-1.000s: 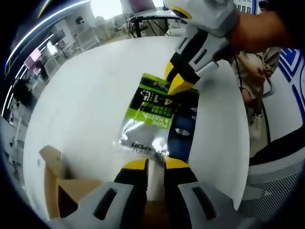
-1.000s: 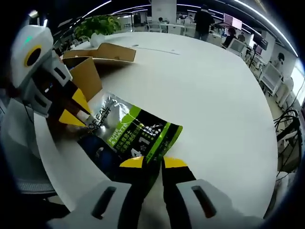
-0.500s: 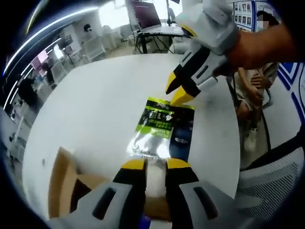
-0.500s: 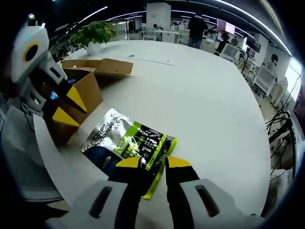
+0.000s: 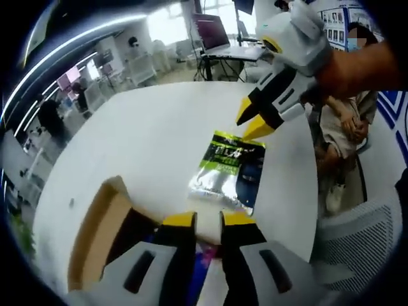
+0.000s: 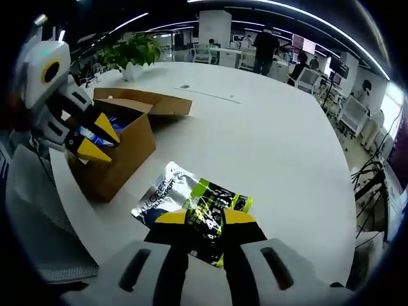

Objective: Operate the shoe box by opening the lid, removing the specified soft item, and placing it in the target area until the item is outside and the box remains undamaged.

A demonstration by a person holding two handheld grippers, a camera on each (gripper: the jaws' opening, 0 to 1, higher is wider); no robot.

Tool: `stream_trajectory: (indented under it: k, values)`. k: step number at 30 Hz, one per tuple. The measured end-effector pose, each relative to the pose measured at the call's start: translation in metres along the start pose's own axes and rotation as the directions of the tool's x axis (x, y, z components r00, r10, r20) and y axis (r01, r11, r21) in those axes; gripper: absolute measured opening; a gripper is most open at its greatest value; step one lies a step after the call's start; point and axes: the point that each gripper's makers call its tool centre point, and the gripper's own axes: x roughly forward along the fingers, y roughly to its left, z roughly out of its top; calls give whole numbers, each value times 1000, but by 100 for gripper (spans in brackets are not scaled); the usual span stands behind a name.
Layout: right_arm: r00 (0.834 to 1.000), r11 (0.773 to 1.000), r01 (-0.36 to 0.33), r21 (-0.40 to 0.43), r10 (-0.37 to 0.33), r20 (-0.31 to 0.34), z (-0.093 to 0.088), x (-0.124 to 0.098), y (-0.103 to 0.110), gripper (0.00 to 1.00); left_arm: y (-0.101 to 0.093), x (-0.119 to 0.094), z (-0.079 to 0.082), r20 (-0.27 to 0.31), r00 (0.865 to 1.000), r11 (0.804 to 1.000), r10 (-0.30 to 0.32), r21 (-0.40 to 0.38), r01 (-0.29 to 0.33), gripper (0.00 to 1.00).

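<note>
Lying flat on the smooth white table (image 6: pixel 274 127), outside the box: a glossy foil pouch (image 6: pixel 191 207), silver at one end, green and dark blue toward the other, slightly crinkled and catching light, low centre of the right gripper view and just right of centre in the left gripper view (image 5: pixel 229 169). Standing open at left in the right gripper view: a brown corrugated cardboard shoe box (image 6: pixel 121 143), lid flap folded back, something blue showing inside, possibly more packets. Hovering just above the pouch with yellow-tipped jaws parted and nothing between them: the right gripper (image 6: pixel 203 217). Hanging over the box's open top, jaws likewise spread and empty: the left gripper (image 6: pixel 99 140). Seen at the table's far edge, right side of the left gripper view: a seated person's clasped hands (image 5: pixel 354 131).
</note>
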Motion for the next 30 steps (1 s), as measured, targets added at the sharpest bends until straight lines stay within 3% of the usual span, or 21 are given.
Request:
stream_trajectory:
  k: [18, 30]
  values:
    - [997, 996, -64, -57, 66, 47, 42, 3, 73, 17, 28, -57, -50, -5, 996, 991, 85, -105, -85, 11]
    - [987, 982, -138, -128, 147, 66, 76, 17, 124, 16, 53, -94, -97, -28, 986, 963, 161, -215, -164, 12]
